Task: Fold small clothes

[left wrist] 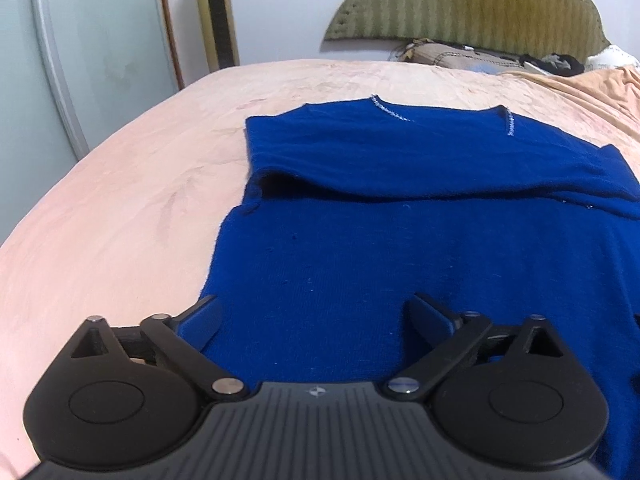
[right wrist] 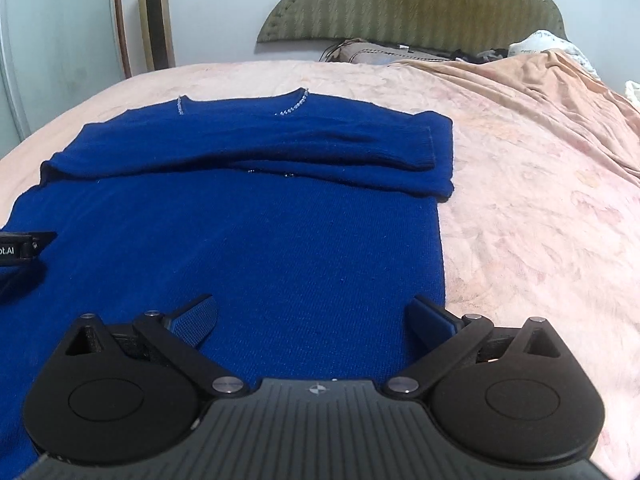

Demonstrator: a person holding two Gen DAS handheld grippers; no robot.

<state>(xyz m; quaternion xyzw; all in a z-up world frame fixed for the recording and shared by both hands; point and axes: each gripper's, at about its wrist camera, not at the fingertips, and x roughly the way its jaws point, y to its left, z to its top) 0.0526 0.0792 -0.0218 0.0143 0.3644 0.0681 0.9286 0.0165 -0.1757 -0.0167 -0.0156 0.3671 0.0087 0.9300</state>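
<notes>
The deep blue knitted sweater (right wrist: 248, 232) with a beaded neckline lies flat on the bed, its collar toward the headboard and its hem toward the two grippers. Both long sleeves (right wrist: 280, 152) are already folded in across the chest, one over the other, so the garment makes a neat rectangle. What looks left is the lengthwise fold: bringing the hem up toward the collar, perhaps once more after that.

The left gripper (left wrist: 316, 316) hangs over the hem's left corner, and the right gripper (right wrist: 316, 316) over its right corner. Each has its fingers spread wide, nothing between them, the pads not pressing on the knit. I judge they are lining up to pinch the bottom corners.

Beneath is a pale pink patterned bedspread (right wrist: 540, 220), and behind it a green padded headboard (right wrist: 420, 4) against the wall.
</notes>
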